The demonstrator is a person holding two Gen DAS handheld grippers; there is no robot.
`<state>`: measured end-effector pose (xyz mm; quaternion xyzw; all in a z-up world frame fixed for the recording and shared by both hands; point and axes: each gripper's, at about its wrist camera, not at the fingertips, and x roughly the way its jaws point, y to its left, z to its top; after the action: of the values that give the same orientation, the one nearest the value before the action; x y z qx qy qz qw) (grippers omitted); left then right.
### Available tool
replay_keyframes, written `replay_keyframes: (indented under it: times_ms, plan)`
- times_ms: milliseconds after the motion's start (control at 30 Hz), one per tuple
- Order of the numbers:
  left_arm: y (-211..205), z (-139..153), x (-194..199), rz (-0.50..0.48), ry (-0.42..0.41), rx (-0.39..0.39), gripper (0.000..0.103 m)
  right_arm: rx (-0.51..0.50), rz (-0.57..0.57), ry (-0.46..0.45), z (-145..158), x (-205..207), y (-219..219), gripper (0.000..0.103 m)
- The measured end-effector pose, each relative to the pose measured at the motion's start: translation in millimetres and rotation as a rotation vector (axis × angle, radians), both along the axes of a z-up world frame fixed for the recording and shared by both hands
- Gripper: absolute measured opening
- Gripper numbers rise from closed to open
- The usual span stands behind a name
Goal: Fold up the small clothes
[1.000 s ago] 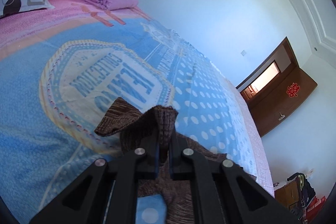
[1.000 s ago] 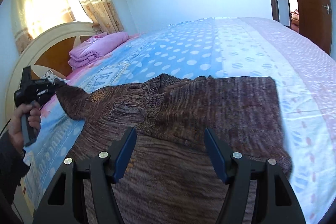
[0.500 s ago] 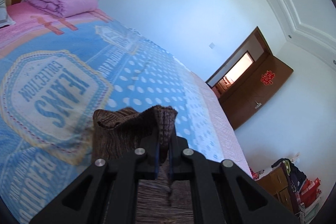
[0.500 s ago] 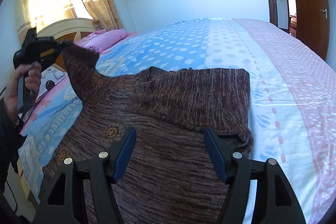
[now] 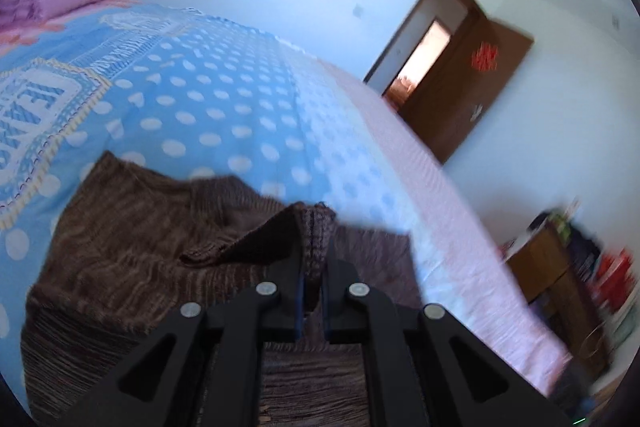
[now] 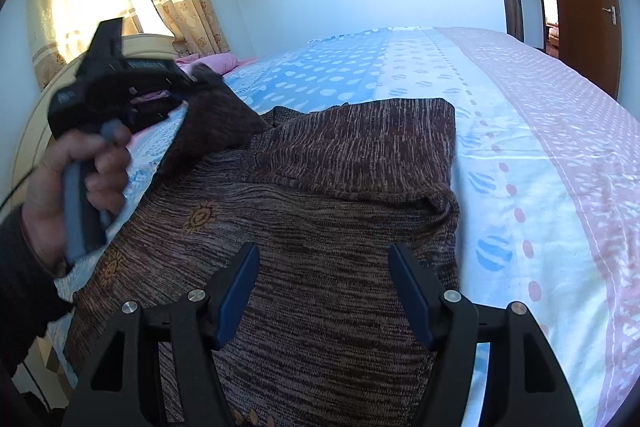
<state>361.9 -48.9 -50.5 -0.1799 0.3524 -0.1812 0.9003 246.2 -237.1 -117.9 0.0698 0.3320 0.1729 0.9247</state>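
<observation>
Two claws work a brown knit sweater (image 6: 320,227) spread on the bed (image 6: 540,131): the left claw (image 5: 313,267) is clenched on a sleeve cuff (image 5: 316,223), lifted above the sweater's body so it can fold inward. Over the sweater's near hem, the right claw (image 6: 322,291) hangs released, probably ready to steady the cloth.

L tool (image 5: 312,291) clamped tight, R tool (image 6: 324,291) jaws apart.

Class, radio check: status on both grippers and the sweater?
Left gripper shut on sweater sleeve, lifted. Right gripper open above sweater. Nothing blocking.
</observation>
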Motion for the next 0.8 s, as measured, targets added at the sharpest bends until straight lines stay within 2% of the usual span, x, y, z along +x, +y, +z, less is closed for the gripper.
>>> replay_keyframes:
  times_ms: [67,133,200,267,333,400,433,533,600,633,700,800]
  plan:
    - [-20,-19,-4,-0.066,0.027,0.067,0.008,0.000,0.003,0.003,-3,-1,0,0.068]
    - [-33,-25,-11,-0.107,0.040,0.161,0.010,-0.012,0.011,0.007,-5,-1,1,0.068]
    - [-38,-22,-26,-0.146,0.012,0.216,0.015,-0.023,0.011,0.000,-7,-1,2,0.068]
    - [-27,-15,-40,-0.177,-0.035,0.248,0.027,-0.024,0.013,-0.001,-9,-1,2,0.068]
    - [-15,-9,-49,-0.158,-0.072,0.277,0.064,-0.029,0.015,0.001,-12,-1,4,0.068]
    - [9,-8,-53,-0.104,-0.105,0.295,0.073,-0.038,0.019,0.011,-17,-1,8,0.068]
    - [22,-6,-53,-0.078,-0.110,0.302,0.073,-0.045,0.020,0.018,-19,0,10,0.068]
    - [63,-14,-33,0.078,-0.087,0.417,0.073,-0.055,0.006,0.010,-15,-1,13,0.068]
    - [87,-27,-13,0.205,-0.037,0.565,0.073,-0.048,0.017,0.008,-6,4,22,0.068]
    - [97,-33,-4,0.240,-0.007,0.591,0.073,-0.072,0.031,0.015,0,10,32,0.068]
    - [117,-49,12,0.285,0.087,0.591,0.073,-0.153,0.067,0.021,13,26,60,0.068]
    - [129,-63,16,0.306,0.144,0.553,0.076,-0.257,0.131,0.022,27,55,107,0.068]
